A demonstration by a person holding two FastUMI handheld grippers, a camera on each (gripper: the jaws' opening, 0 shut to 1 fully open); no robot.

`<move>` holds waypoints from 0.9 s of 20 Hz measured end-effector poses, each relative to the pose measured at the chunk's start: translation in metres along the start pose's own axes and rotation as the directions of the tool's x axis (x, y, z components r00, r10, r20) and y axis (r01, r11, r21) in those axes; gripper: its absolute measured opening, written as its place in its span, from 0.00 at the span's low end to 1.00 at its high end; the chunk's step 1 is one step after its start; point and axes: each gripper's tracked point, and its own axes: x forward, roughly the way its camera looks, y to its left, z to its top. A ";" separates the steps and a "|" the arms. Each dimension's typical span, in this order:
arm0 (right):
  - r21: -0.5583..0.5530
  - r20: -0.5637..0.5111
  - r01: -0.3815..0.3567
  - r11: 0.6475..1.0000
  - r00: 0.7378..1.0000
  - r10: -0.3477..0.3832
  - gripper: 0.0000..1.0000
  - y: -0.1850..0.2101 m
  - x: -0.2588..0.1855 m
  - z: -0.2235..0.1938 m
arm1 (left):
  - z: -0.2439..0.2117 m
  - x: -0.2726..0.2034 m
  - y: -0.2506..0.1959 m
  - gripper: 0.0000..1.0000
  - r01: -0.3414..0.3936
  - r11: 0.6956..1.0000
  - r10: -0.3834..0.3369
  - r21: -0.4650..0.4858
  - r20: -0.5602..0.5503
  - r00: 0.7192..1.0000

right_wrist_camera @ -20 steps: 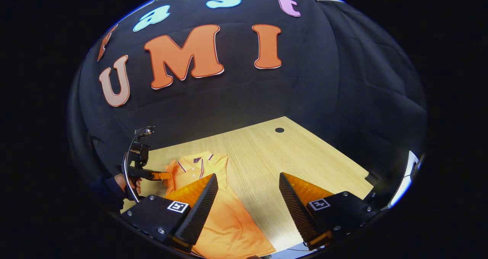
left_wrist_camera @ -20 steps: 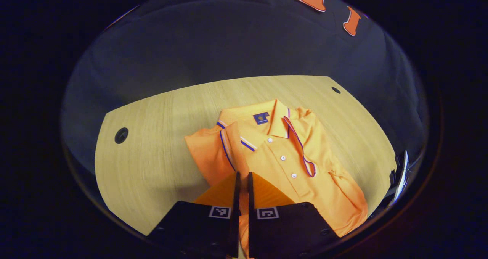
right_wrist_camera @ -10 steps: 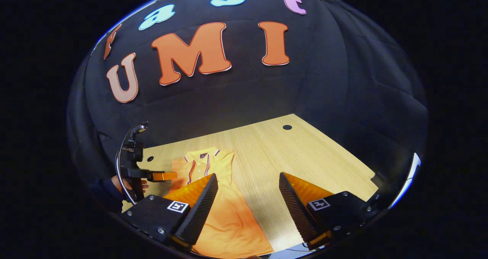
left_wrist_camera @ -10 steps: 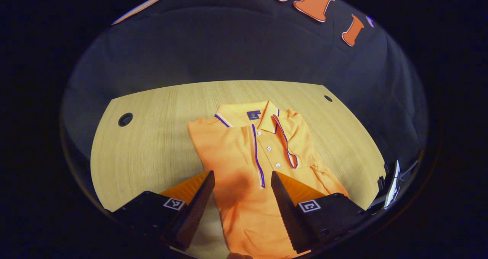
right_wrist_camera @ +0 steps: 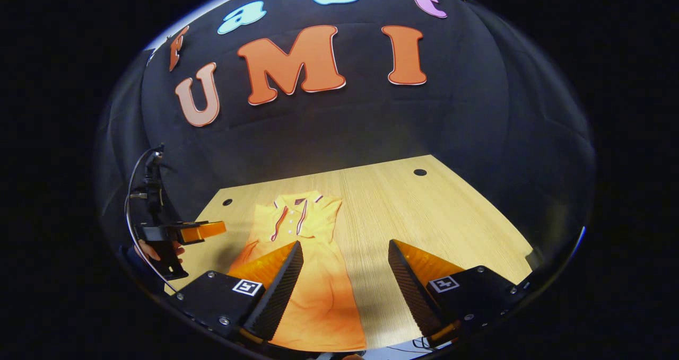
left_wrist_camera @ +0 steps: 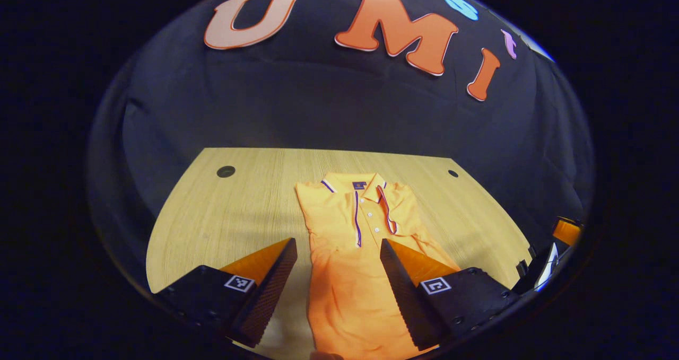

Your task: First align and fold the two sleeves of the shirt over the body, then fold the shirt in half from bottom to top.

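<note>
Shirt: the orange polo shirt with striped collar trim (left_wrist_camera: 350, 243) lies flat on the pale wood-grain table (left_wrist_camera: 233, 211), collar toward the black booth wall, hem toward the person; in the right gripper view it sits left of centre (right_wrist_camera: 307, 264).
Sleeves: both look folded in over the body, their striped cuffs lying beside the button placket, so the shirt reads as a narrow strip.
Step in hand: judging from that, the bottom-to-top fold comes next.
Left gripper (left_wrist_camera: 337, 275): held above the lower body of the shirt, fingers spread wide, nothing between them.
Right gripper (right_wrist_camera: 345, 280): above the shirt's right edge and bare table, fingers likewise spread and empty.
Hand: in the right gripper view a hand (right_wrist_camera: 154, 251) holds the left tool at the table's left side.
Doing it well: take the two hem corners, one per gripper, pinching all layers so the sleeves do not slip out.
Carry: lift both corners evenly, bring them toward the collar, lay the hem just below it.
Risk: an uneven lift could skew the fold or drag the strip.
</note>
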 end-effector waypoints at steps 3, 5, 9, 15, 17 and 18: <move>-0.027 -0.026 -0.037 0.999 0.999 0.036 0.99 -0.003 -0.003 -0.021 | -0.018 -0.035 -0.005 0.97 -0.046 0.998 0.045 0.043 0.028 0.999; -0.041 -0.040 -0.064 0.997 0.997 0.063 0.98 -0.003 -0.006 -0.035 | -0.035 -0.057 -0.008 0.98 -0.073 0.996 0.071 0.057 0.028 0.997; -0.081 -0.092 -0.110 0.991 0.991 0.103 0.98 -0.005 -0.013 -0.070 | -0.076 -0.090 -0.014 0.98 -0.117 0.993 0.117 0.017 -0.002 0.993; -0.116 -0.199 -0.166 0.979 0.970 0.141 0.99 -0.007 -0.018 -0.135 | -0.133 -0.130 -0.016 0.98 -0.171 0.985 0.172 0.018 -0.049 0.984; -0.120 -0.232 -0.177 0.977 0.962 0.145 0.98 -0.007 -0.018 -0.157 | -0.156 -0.136 -0.017 0.99 -0.171 0.985 0.173 0.021 -0.080 0.982; -0.120 -0.249 -0.181 0.976 0.957 0.147 0.98 -0.006 -0.018 -0.167 | -0.167 -0.139 -0.017 0.98 -0.171 0.985 0.173 0.026 -0.097 0.980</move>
